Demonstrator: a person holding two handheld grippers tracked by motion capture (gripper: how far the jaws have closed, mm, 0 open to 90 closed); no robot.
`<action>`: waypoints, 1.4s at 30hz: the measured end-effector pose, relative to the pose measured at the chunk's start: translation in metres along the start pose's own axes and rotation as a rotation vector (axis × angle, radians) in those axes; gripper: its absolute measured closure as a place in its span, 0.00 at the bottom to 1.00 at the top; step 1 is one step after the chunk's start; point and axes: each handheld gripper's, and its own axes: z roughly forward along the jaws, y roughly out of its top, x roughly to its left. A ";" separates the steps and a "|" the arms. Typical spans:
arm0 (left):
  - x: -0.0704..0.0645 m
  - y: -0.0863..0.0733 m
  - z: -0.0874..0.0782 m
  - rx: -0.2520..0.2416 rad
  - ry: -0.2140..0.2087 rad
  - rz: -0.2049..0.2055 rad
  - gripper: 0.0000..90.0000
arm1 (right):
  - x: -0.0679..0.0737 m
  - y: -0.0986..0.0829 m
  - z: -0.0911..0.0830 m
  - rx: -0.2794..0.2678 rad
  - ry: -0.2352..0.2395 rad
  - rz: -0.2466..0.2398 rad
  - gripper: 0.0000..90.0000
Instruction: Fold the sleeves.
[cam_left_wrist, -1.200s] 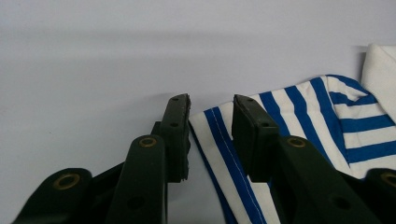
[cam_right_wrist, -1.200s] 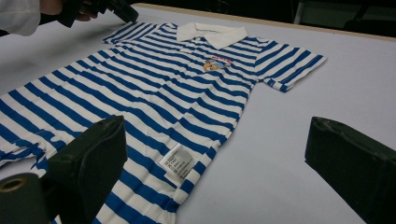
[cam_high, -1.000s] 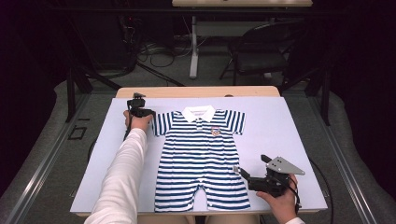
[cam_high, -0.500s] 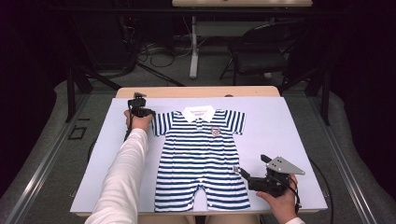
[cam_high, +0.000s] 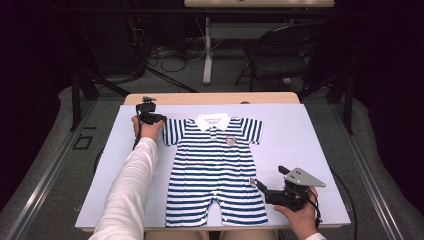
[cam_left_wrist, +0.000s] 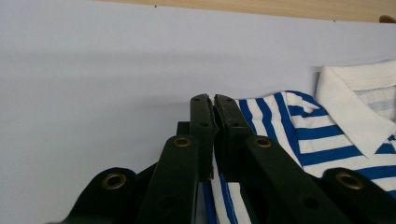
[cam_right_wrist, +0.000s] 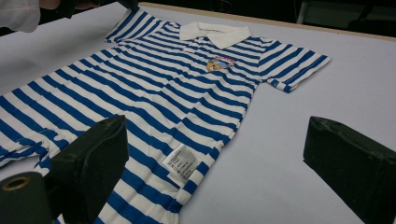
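A blue-and-white striped baby romper (cam_high: 215, 170) with a white collar lies flat, front up, in the middle of the table. My left gripper (cam_high: 161, 120) is at the garment's far left short sleeve. In the left gripper view its jaws (cam_left_wrist: 213, 100) are pressed together, with the striped sleeve (cam_left_wrist: 303, 130) edge pinched between them. My right gripper (cam_high: 257, 184) rests low at the romper's right side seam near the leg. Its jaws are wide apart in the right gripper view (cam_right_wrist: 219, 158), straddling the hem and a white care label (cam_right_wrist: 180, 163).
A pale lilac sheet (cam_high: 310, 140) covers the table, and a wooden edge (cam_high: 210, 97) shows at the far side. A dark chair (cam_high: 280, 60) and cables stand on the floor beyond. Bare sheet surrounds the garment on the left and right.
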 end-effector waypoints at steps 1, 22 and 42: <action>-0.001 0.000 -0.001 0.001 0.000 0.006 0.97 | 0.000 0.000 0.000 -0.001 0.001 -0.001 0.07; -0.024 0.001 -0.015 -0.022 -0.054 0.005 0.97 | 0.000 0.000 0.001 0.001 0.002 0.004 0.08; -0.057 0.003 -0.029 -0.050 -0.115 0.088 0.97 | 0.000 0.000 0.002 0.003 0.002 0.008 0.08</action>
